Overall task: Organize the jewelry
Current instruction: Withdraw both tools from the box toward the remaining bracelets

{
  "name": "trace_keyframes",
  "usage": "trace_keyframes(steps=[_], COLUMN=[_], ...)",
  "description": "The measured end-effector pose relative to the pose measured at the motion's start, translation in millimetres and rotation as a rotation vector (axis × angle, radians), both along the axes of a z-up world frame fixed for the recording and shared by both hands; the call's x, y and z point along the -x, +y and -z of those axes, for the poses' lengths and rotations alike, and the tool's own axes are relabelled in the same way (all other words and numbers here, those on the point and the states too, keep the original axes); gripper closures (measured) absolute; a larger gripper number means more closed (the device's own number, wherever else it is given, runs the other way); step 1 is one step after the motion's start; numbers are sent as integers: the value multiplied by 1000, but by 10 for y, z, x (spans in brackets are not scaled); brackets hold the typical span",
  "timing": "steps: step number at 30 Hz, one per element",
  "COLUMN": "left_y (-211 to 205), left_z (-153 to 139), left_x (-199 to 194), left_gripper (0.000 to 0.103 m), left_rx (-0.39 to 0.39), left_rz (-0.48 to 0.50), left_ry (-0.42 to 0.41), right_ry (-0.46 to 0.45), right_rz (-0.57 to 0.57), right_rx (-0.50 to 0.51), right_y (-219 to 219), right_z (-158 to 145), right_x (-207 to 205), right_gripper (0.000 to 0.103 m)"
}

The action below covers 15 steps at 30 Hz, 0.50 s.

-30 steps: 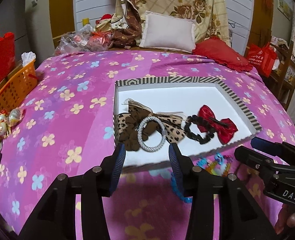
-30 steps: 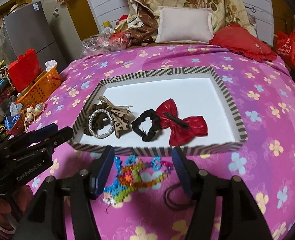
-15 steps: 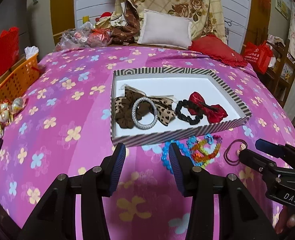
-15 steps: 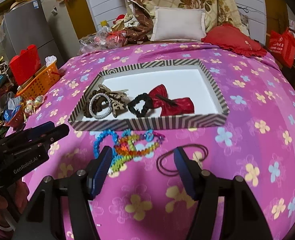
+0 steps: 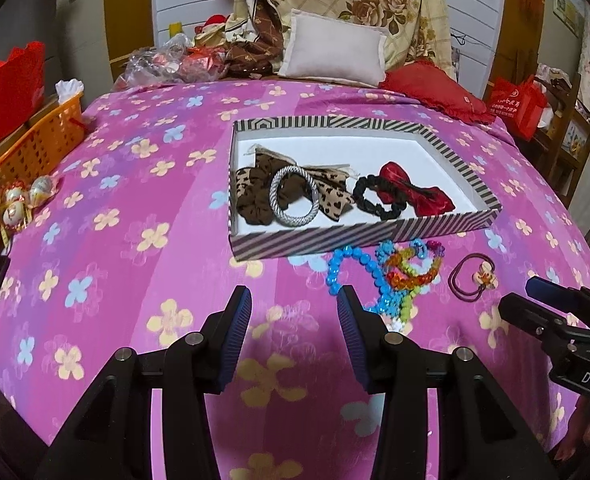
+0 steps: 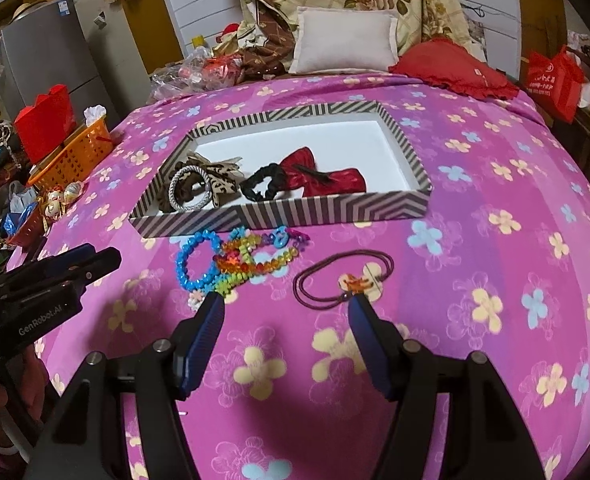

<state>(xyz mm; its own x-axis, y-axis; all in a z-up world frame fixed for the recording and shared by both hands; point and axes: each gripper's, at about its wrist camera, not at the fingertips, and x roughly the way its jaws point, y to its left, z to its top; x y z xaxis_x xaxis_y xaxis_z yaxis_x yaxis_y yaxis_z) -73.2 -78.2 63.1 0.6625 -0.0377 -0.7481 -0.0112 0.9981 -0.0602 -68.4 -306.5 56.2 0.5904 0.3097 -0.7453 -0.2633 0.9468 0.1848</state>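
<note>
A striped tray (image 5: pixel 359 236) (image 6: pixel 279 216) lies on the pink flowered bedspread. In it are a leopard scrunchie (image 5: pixel 251 196), a silver ring band (image 5: pixel 293 195) (image 6: pixel 189 191), a black scrunchie (image 5: pixel 375 196) (image 6: pixel 261 186) and a red bow (image 5: pixel 415 192) (image 6: pixel 327 178). In front of the tray lie colourful bead bracelets (image 5: pixel 391 276) (image 6: pixel 235 260) and a dark hair tie with a charm (image 5: pixel 473 276) (image 6: pixel 343 276). My left gripper (image 5: pixel 295 328) is open and empty, near the beads. My right gripper (image 6: pixel 285 320) is open and empty, just short of the hair tie.
An orange basket (image 5: pixel 35 144) (image 6: pixel 71 156) and small wrapped items (image 5: pixel 23 200) sit at the bed's left edge. Pillows (image 5: pixel 335 56) and a red cushion (image 5: pixel 435 88) lie at the far end. A red bag (image 6: pixel 555 80) stands at the right.
Both grippers have pulled back from the tray toward the near side of the bed. The bracelets and hair tie have come fully into view. Both stay open and empty.
</note>
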Motion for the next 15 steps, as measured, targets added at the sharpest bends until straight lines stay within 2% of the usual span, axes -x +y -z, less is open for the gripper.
trace_keyframes(steps=[9, 15], left_y=[50, 72], left_z=[52, 123], left_x=[-2, -22], left_gripper=[77, 77], left_rx=[-16, 9], left_rz=[-16, -16], left_ry=[9, 32], right_ry=[3, 25], right_rz=[-16, -2], right_rx=[8, 20], right_y=[64, -1], right_z=[39, 122], right_x=[5, -20], right_gripper=[34, 34])
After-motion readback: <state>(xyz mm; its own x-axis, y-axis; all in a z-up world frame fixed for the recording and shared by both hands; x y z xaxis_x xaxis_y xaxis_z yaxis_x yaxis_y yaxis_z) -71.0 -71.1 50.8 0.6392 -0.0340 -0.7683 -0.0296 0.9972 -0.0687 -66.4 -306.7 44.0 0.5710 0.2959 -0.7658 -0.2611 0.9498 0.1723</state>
